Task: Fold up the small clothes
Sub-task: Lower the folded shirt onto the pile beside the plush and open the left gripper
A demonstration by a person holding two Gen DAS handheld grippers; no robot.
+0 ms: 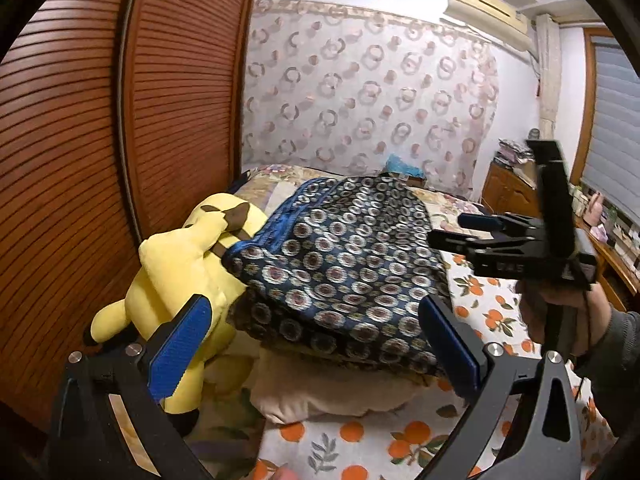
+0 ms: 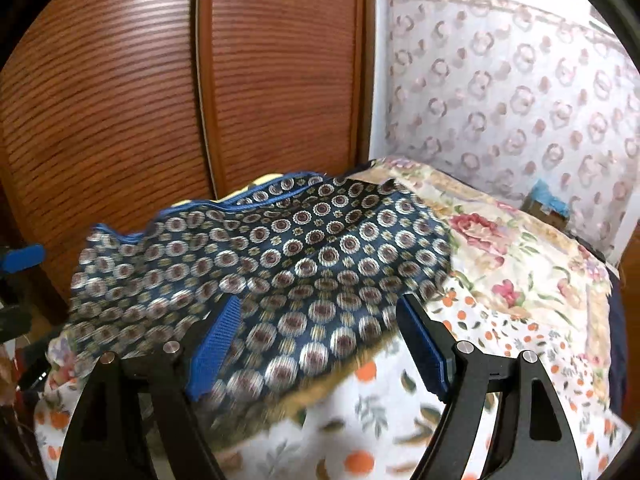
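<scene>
Blue-padded fingers (image 1: 180, 354) of the left gripper (image 1: 316, 344) fill the bottom of the left wrist view, spread wide w/ nothing btwn them; released, not touching the cloth. Just beyond the left finger a yellow plush toy (image 1: 176, 276) sits against the brown louvred wardrobe door (image 1: 80, 140), its back to the cam. Right of the toy, touching it, lies the navy patterned garment (image 1: 344, 264): dark blue w/ rows of small round medallions and a brighter blue edge, heaped on top of a beige pillow (image 1: 320, 396) on the bed. Under & in front of that is the orange-print sheet (image 1: 360, 440). Further right the right gripper (image 1: 452, 236) hangs above the sheet, held by a person's hand (image 1: 560, 316) in a grey sleeve; it's blurred. In the right wrist view the same garment (image 2: 280, 272) spreads across the frame, wardrobe door (image 2: 120, 100) behind it; right gripper (image 2: 320, 344) has its jaws apart, unclenched, lower edge of the cloth showing btwn the pads, but I can't tell whether they touch it. Right of the cloth: a floral quilt (image 2: 520, 264), then a ring-patterned curtain (image 2: 520, 92) at the back.
</scene>
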